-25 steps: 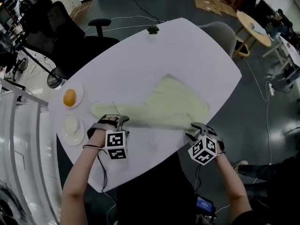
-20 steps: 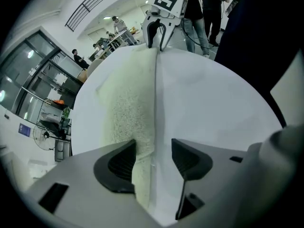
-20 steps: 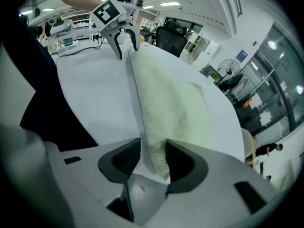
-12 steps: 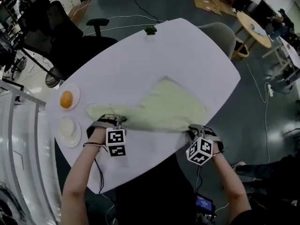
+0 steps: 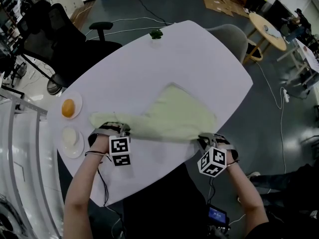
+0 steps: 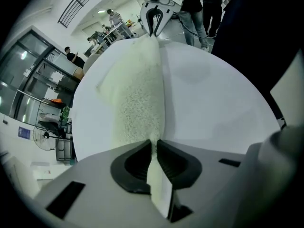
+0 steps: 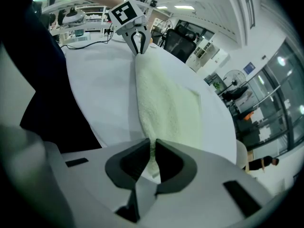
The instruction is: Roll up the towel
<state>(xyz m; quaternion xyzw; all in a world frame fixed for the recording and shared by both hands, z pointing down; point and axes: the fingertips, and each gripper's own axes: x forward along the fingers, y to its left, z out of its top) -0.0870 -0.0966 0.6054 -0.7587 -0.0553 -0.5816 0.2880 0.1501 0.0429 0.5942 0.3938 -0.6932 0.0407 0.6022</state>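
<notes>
A pale green towel (image 5: 174, 116) lies partly folded on the white table (image 5: 199, 59), its near edge running left to right in front of me. My left gripper (image 5: 119, 129) pinches that edge's left end; in the left gripper view the pads (image 6: 154, 144) press on the cloth (image 6: 137, 94). My right gripper (image 5: 207, 139) holds the right end, with the towel (image 7: 164, 103) squeezed between its pads (image 7: 153, 148). Both sets of jaws have just been closing onto the towel's edge. Each gripper view shows the other gripper (image 6: 154, 27) (image 7: 137, 44) at the far end of the edge.
A plate with an orange (image 5: 68, 108) and a second plate holding something white (image 5: 71, 137) sit at the table's left end. A small green object (image 5: 156, 33) stands at the far edge. A black office chair (image 5: 60, 39) and a grey chair (image 5: 229, 34) flank the table.
Both grippers' jaws have closed onto the towel's near edge. The hands have hardly shifted.
</notes>
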